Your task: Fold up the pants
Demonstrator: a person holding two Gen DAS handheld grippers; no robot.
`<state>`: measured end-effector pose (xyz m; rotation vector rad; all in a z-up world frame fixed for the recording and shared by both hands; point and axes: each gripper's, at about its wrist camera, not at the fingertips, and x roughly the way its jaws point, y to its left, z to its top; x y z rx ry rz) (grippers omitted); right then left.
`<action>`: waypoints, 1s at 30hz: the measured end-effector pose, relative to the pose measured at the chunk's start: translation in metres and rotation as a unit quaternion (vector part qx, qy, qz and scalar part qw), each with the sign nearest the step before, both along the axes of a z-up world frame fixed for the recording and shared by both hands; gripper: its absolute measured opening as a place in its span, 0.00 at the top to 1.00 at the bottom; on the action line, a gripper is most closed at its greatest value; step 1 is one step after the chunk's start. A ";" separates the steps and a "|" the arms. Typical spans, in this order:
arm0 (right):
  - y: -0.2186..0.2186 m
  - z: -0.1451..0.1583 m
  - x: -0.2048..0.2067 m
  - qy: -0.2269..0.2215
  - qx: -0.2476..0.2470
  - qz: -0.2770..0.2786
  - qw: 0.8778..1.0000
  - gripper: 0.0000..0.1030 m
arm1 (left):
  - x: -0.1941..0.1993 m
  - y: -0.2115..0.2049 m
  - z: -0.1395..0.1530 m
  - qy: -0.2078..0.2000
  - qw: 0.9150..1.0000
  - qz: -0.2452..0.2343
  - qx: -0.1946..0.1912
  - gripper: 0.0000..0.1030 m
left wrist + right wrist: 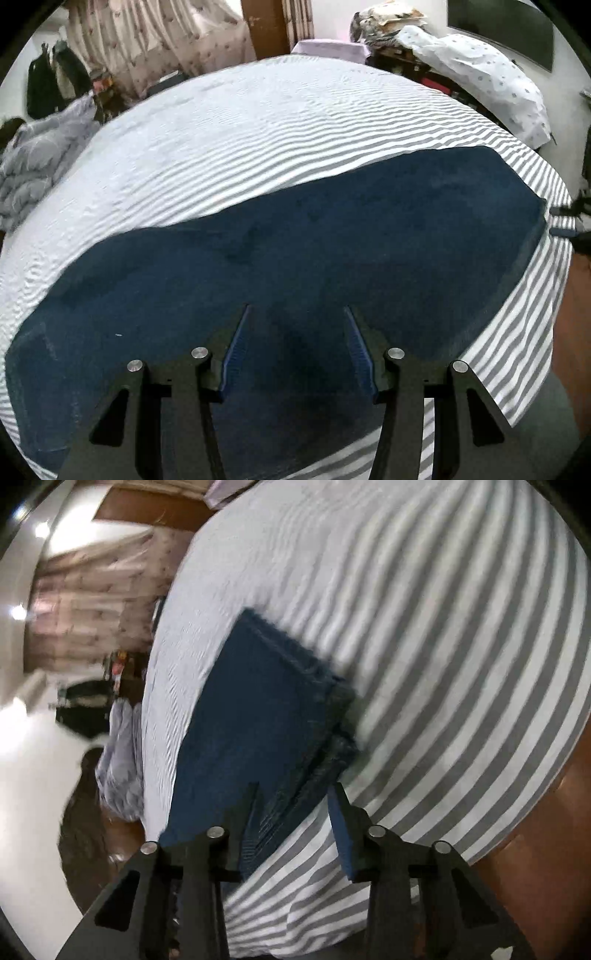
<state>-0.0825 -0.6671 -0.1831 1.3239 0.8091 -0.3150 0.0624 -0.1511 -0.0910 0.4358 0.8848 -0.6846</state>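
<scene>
Dark blue pants [295, 258] lie flat in a long band across a bed with a grey-and-white striped sheet [258, 122]. My left gripper [297, 314] is open just above the middle of the pants, holding nothing. In the right wrist view the pants [251, 716] show their frayed leg hems [332, 716], stacked at the near end. My right gripper [293, 794] is open right at that hem end, its jaws to either side of the fabric edge. The right gripper's tips show at the far right of the left wrist view [569, 221].
A crumpled grey quilt [37, 162] lies at the bed's left side. A white dotted bundle [491, 74] sits on furniture at the back right. Curtains [155, 33] hang behind. The wooden floor [535, 812] shows past the striped sheet's [443, 627] near edge.
</scene>
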 end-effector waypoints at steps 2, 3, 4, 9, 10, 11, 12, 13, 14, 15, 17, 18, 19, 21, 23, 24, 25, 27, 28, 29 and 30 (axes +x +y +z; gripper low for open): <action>0.002 -0.008 0.004 0.005 0.000 -0.002 1.000 0.66 | 0.004 -0.004 -0.007 0.011 1.000 0.007 0.000 0.50; 0.003 -0.012 0.006 0.021 -0.009 -0.001 1.000 0.66 | 0.004 -0.005 -0.012 0.013 1.000 0.006 0.006 0.50; 0.005 -0.014 0.009 0.024 -0.014 0.000 1.000 0.66 | 0.003 -0.004 -0.018 0.015 1.000 0.007 0.018 0.50; 0.007 -0.004 0.021 0.009 -0.031 0.001 0.999 0.66 | 0.001 0.007 -0.033 0.020 0.999 0.020 0.015 0.44; 0.008 -0.007 0.030 0.019 -0.034 0.005 0.999 0.66 | 0.000 0.009 -0.034 0.022 0.999 0.022 0.012 0.43; 0.008 -0.011 0.034 0.025 -0.032 0.006 0.999 0.66 | -0.001 0.009 -0.035 0.023 0.999 0.025 0.008 0.43; 0.007 -0.013 0.035 0.026 -0.027 0.005 0.999 0.66 | -0.001 0.009 -0.034 0.024 0.999 0.027 0.007 0.43; 0.007 -0.013 0.035 0.021 -0.022 0.002 1.000 0.66 | 0.000 0.008 -0.034 0.027 0.999 0.029 0.008 0.43; 0.007 -0.012 0.031 0.016 -0.015 -0.006 1.000 0.66 | 0.000 0.011 -0.032 0.031 0.999 0.033 0.008 0.43; 0.007 -0.009 0.028 0.011 -0.013 -0.015 1.000 0.66 | 0.000 0.013 -0.033 0.034 0.999 0.035 0.007 0.43; 0.009 -0.004 0.023 0.004 -0.024 -0.013 1.000 0.66 | 0.000 0.015 -0.034 0.033 0.999 0.035 0.005 0.43; 0.004 -0.004 0.016 0.008 -0.027 -0.014 1.000 0.66 | -0.001 0.015 -0.034 0.028 0.999 0.033 0.007 0.42; 0.003 -0.002 0.016 0.003 -0.025 -0.015 1.000 0.66 | -0.002 0.015 -0.034 0.025 0.999 0.033 0.008 0.42; 0.003 0.007 0.020 -0.015 -0.034 -0.011 0.999 0.66 | -0.001 0.014 -0.034 0.028 0.999 0.037 0.009 0.41; 0.004 0.016 0.022 -0.014 -0.043 -0.003 0.999 0.66 | 0.001 0.014 -0.034 0.034 0.999 0.041 0.008 0.40; 0.003 0.018 0.025 -0.017 -0.046 0.005 0.999 0.66 | 0.001 0.014 -0.034 0.033 0.999 0.040 0.006 0.39; 0.003 0.016 0.029 -0.006 -0.051 0.013 0.999 0.65 | 0.001 0.014 -0.035 0.032 0.999 0.040 0.005 0.39; 0.004 0.009 0.038 0.018 -0.060 0.023 0.998 0.65 | 0.000 0.015 -0.035 0.029 0.999 0.041 0.002 0.38; 0.003 0.005 0.041 0.018 -0.058 0.020 0.998 0.65 | 0.000 0.016 -0.035 0.029 0.999 0.042 0.002 0.38; 0.002 0.002 0.042 0.014 -0.053 0.013 0.998 0.65 | 0.000 0.016 -0.035 0.030 0.999 0.045 0.001 0.38; 0.000 -0.001 0.041 0.003 -0.042 0.000 0.999 0.65 | 0.000 0.016 -0.035 0.030 0.999 0.046 0.000 0.38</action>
